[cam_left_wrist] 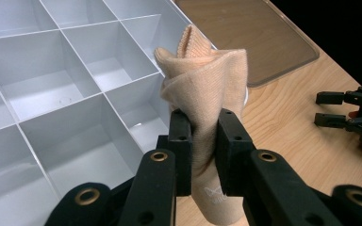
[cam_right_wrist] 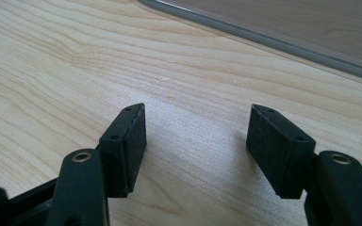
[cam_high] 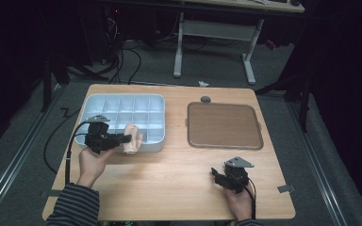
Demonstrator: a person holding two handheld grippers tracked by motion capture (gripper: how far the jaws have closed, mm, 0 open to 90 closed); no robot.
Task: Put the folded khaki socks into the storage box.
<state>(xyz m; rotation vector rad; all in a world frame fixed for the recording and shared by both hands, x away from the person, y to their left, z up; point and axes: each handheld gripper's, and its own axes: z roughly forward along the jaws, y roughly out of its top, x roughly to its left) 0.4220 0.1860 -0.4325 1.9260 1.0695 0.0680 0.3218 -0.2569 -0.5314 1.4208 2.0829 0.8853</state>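
Observation:
A rolled beige sock (cam_left_wrist: pixel 202 80) is pinched between the jaws of my left gripper (cam_left_wrist: pixel 202 141), which is shut on it. In the high view the sock (cam_high: pixel 133 138) hangs at the front right corner of the pale blue compartment box (cam_high: pixel 94 101), with the left gripper (cam_high: pixel 125 138) pointing right. The box's empty cells (cam_left_wrist: pixel 66 89) lie just behind the sock. My right gripper (cam_right_wrist: pixel 195 141) rests low over bare wood near the table's front right (cam_high: pixel 215 173), its jaws open with nothing between them.
A brown clear-rimmed tray lid (cam_high: pixel 224 125) lies flat at the back right of the wooden table (cam_high: pixel 169 183). A small dark knob (cam_high: pixel 205 99) sits behind it. Desk legs and cables stand on the floor beyond the table.

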